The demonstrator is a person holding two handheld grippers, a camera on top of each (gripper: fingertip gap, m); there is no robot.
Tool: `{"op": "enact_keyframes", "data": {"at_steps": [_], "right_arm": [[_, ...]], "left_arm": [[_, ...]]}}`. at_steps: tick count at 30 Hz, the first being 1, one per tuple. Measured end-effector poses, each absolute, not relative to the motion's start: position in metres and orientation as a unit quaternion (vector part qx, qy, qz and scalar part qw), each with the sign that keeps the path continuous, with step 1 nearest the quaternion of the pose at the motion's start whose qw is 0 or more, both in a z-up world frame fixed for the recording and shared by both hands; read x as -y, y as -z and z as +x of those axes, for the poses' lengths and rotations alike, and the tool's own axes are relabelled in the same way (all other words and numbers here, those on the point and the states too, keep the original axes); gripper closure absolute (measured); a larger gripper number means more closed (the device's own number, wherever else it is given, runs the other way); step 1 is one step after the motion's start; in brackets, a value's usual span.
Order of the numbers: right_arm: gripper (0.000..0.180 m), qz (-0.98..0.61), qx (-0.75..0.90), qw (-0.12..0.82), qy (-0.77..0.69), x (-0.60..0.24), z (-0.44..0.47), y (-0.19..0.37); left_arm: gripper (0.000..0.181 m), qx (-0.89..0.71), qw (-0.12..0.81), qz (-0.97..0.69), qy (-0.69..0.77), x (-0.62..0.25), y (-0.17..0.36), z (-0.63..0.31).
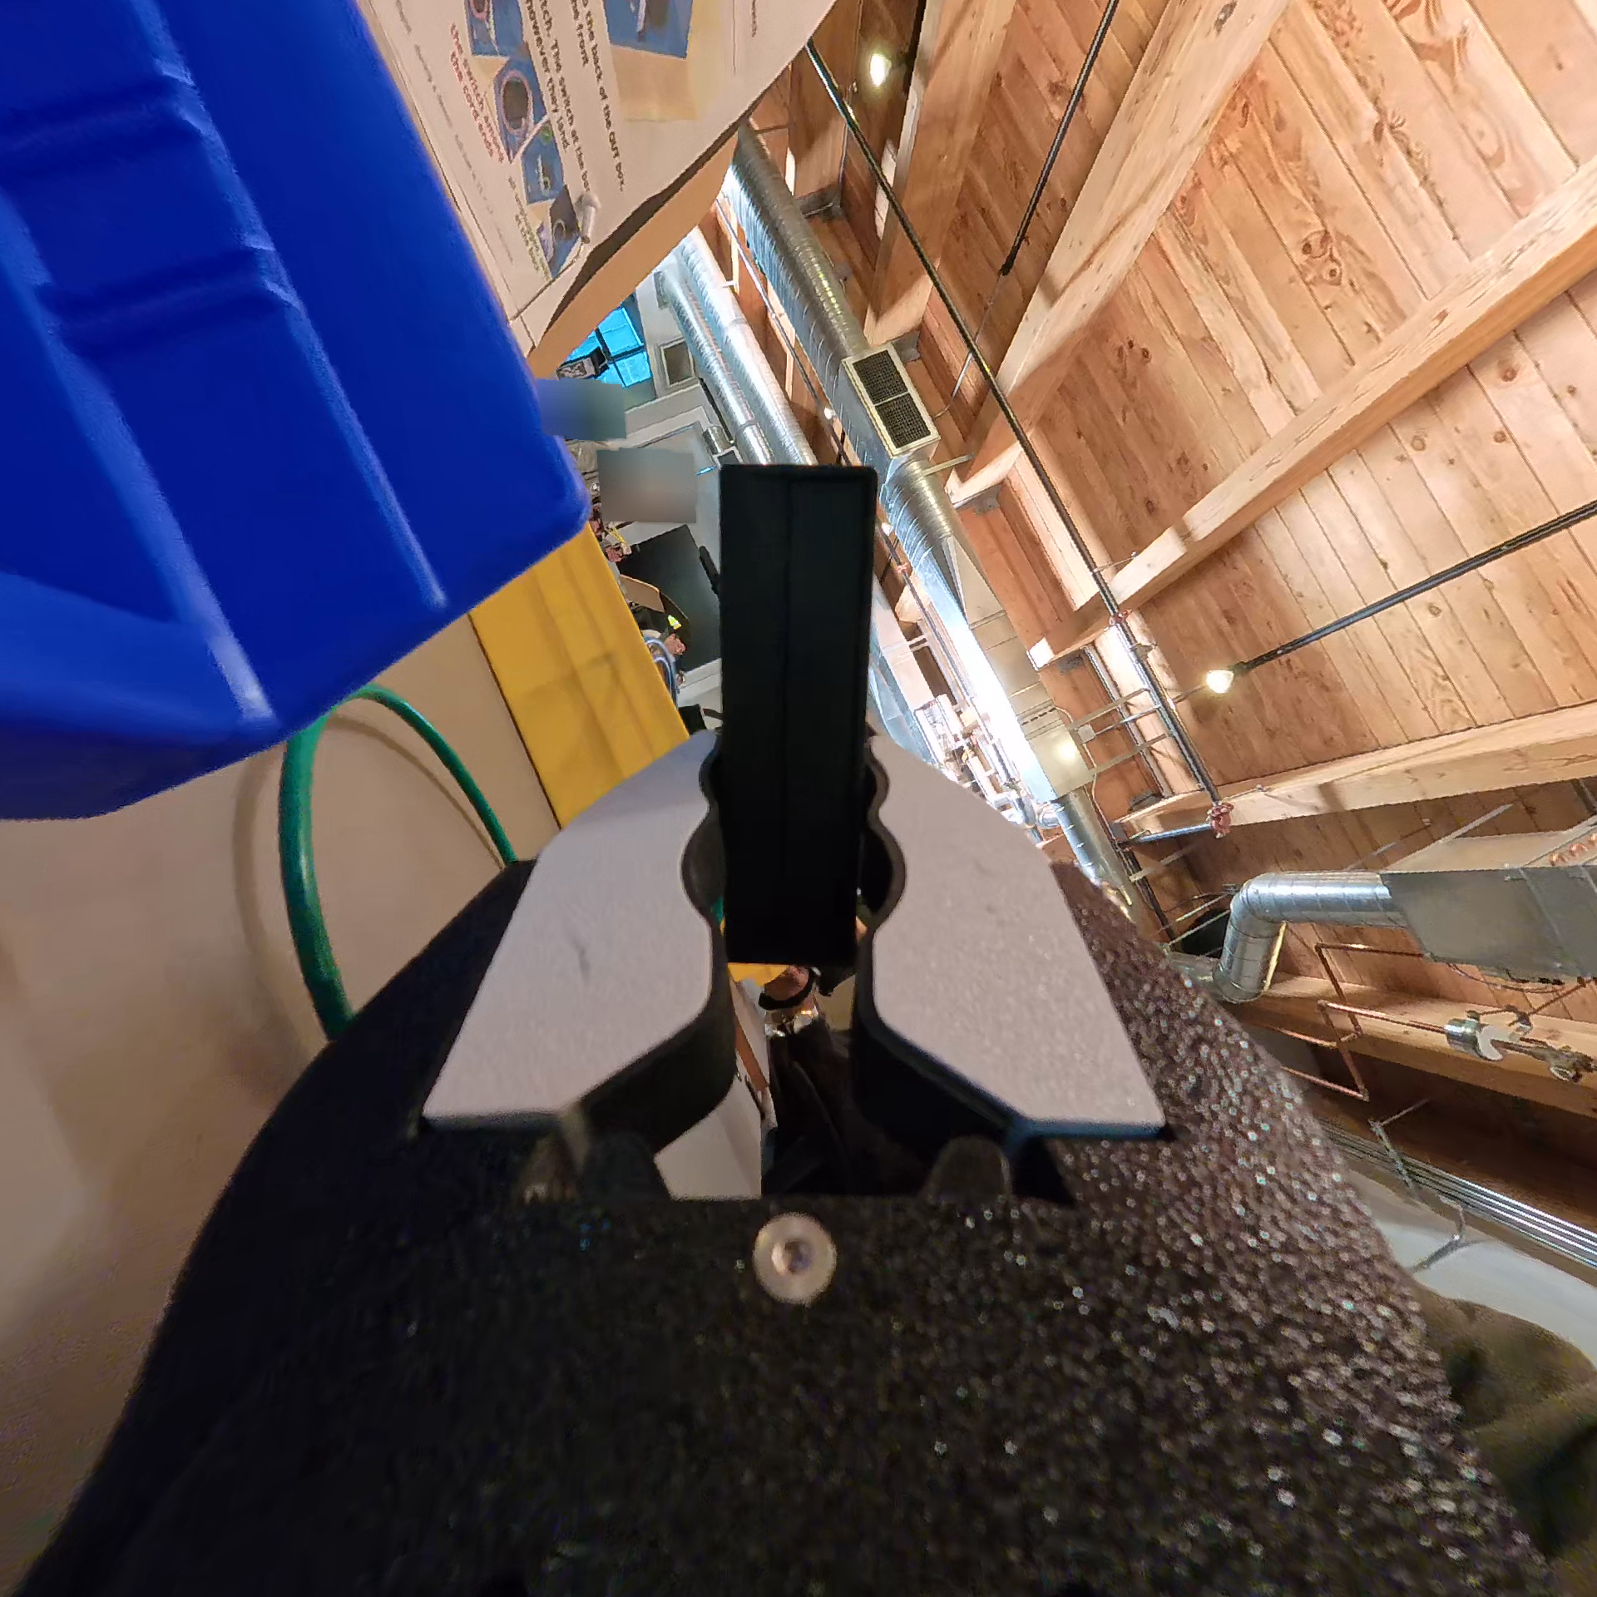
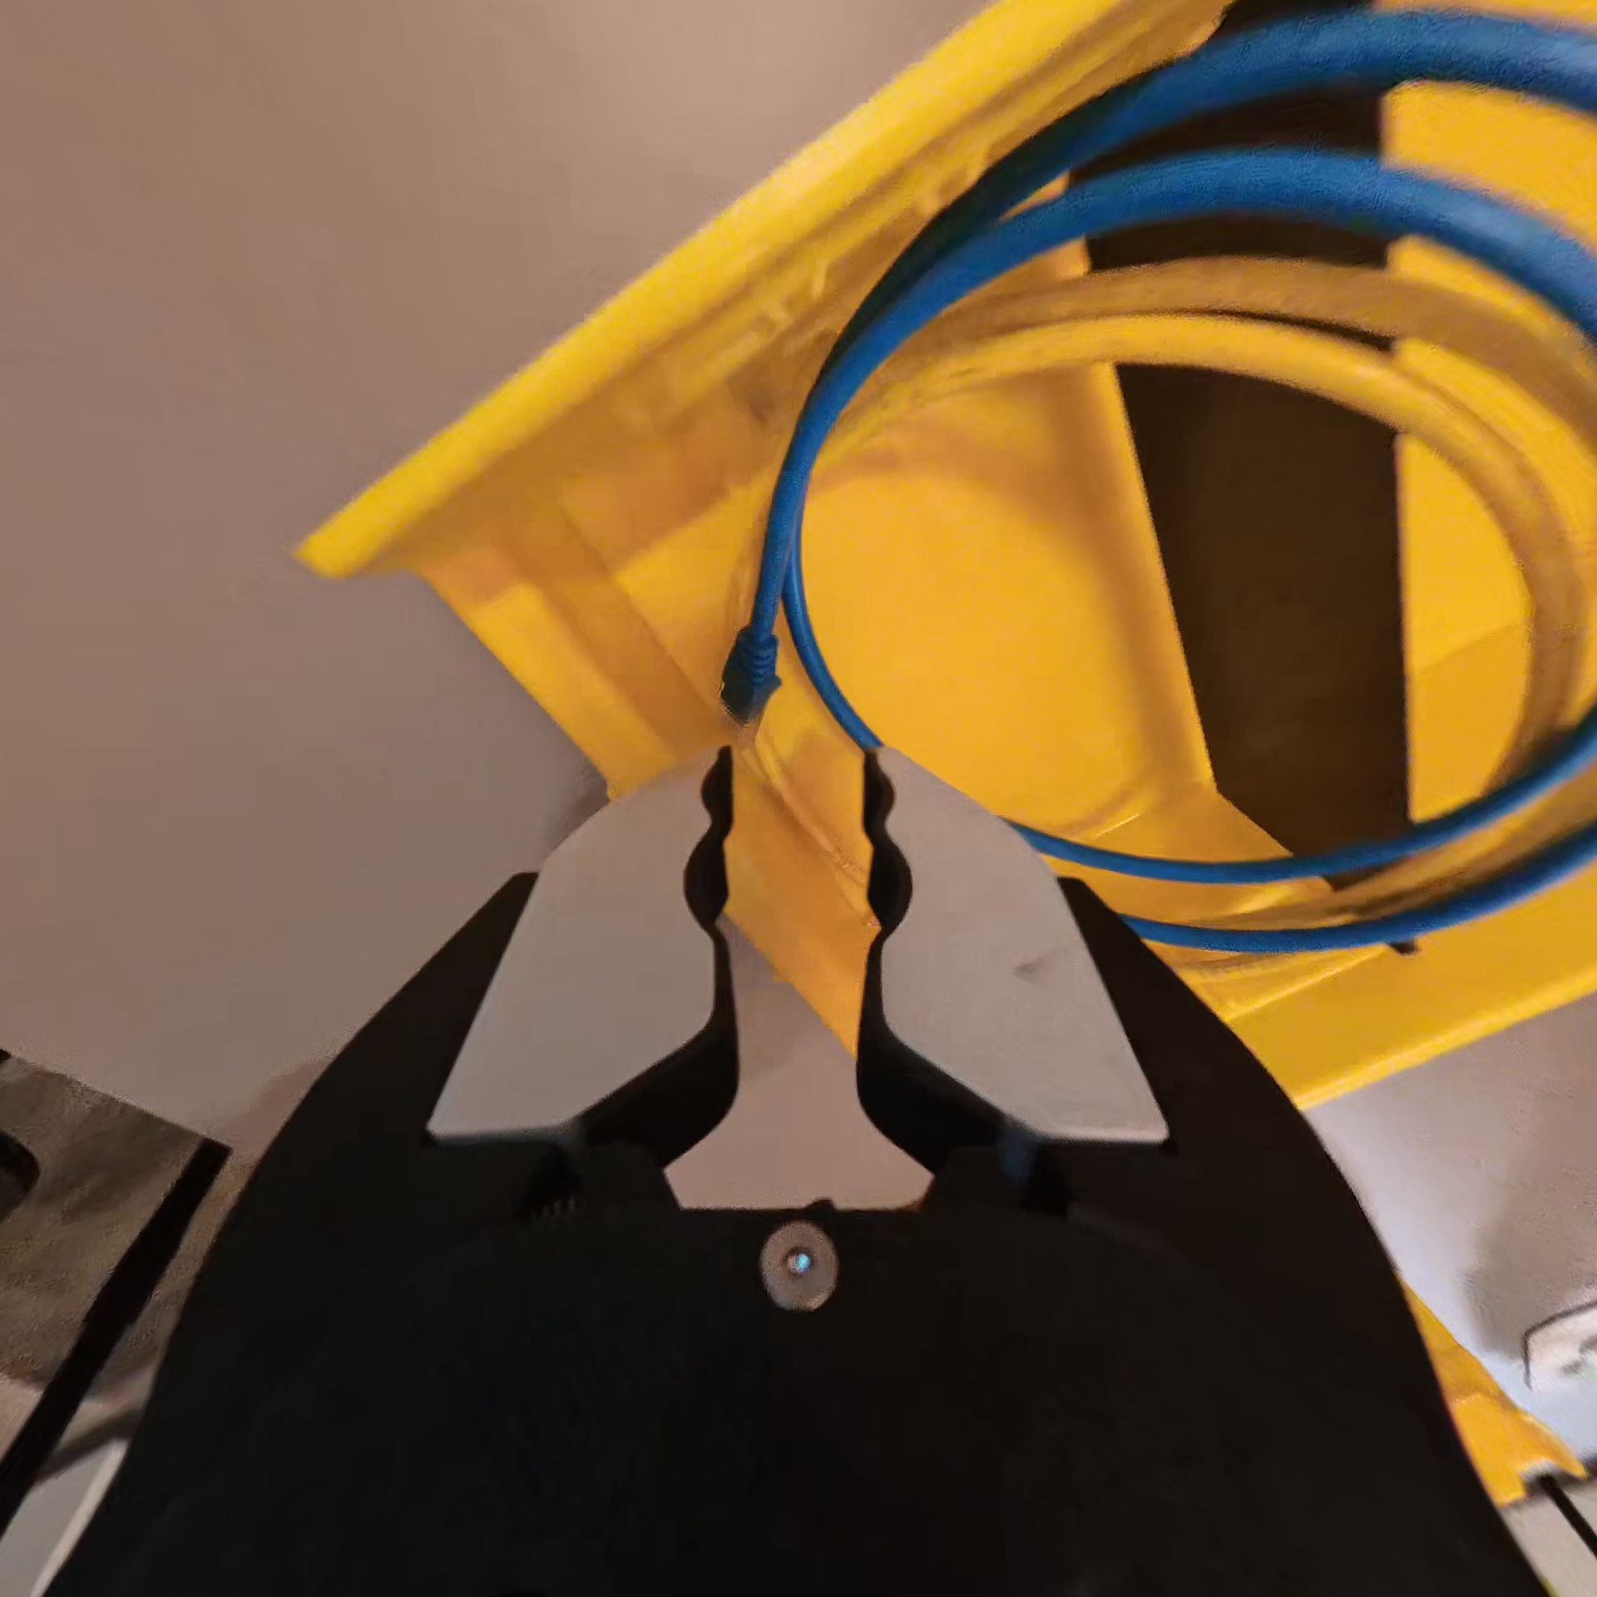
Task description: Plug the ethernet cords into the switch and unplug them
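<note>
Left gripper (image 1: 795, 830) clamps switch (image 1: 797, 691); right gripper (image 2: 797, 830) apart, blue plug (image 2: 750, 678) just ahead. Pickup step; next close on plug.

We get bright ceiling lamps (image 1: 879, 65) flaring in the left wrist view, fisheye bending at edges, blue bin (image 1: 216, 389) soft, right wrist view dimmer, motion-blurred blue cord (image 2: 1210, 225)
</note>
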State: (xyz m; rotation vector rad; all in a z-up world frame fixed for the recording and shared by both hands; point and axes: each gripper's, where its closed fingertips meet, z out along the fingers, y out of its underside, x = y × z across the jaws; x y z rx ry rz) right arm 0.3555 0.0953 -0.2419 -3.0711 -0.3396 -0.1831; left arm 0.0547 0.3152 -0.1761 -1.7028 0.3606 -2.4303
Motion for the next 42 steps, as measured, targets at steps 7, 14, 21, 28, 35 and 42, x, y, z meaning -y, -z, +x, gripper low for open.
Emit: {"op": "enact_keyframes", "data": {"at_steps": [7, 14, 21, 28, 35, 42], "right_arm": [[0.144, -0.953, 0.026, 0.303, 0.005, -0.14, 0.304, 0.157], [0.154, -0.771, -0.14, 0.576, -0.231, -0.169, 0.157, 0.12], [0.146, -0.638, -0.308, 0.626, -0.327, -0.204, 0.11, 0.18], [0.141, -0.592, -0.363, 0.629, -0.35, -0.227, 0.101, 0.194], [0.15, -0.567, -0.364, 0.643, -0.363, -0.226, 0.103, 0.187], [0.165, -0.546, -0.367, 0.657, -0.368, -0.226, 0.105, 0.185]], "left_arm": [[0.154, -0.124, 0.064, -0.573, 0.808, -0.31, 0.177, 0.057], [0.154, -0.124, 0.015, -0.574, 0.81, -0.294, 0.179, 0.062], [0.154, -0.139, -0.053, -0.575, 0.804, -0.263, 0.184, 0.071], [0.154, -0.136, -0.096, -0.569, 0.805, -0.237, 0.187, 0.078], [0.154, -0.157, -0.094, -0.572, 0.799, -0.224, 0.188, 0.08], [0.154, -0.17, -0.081, -0.58, 0.793, -0.22, 0.19, 0.082]]}}
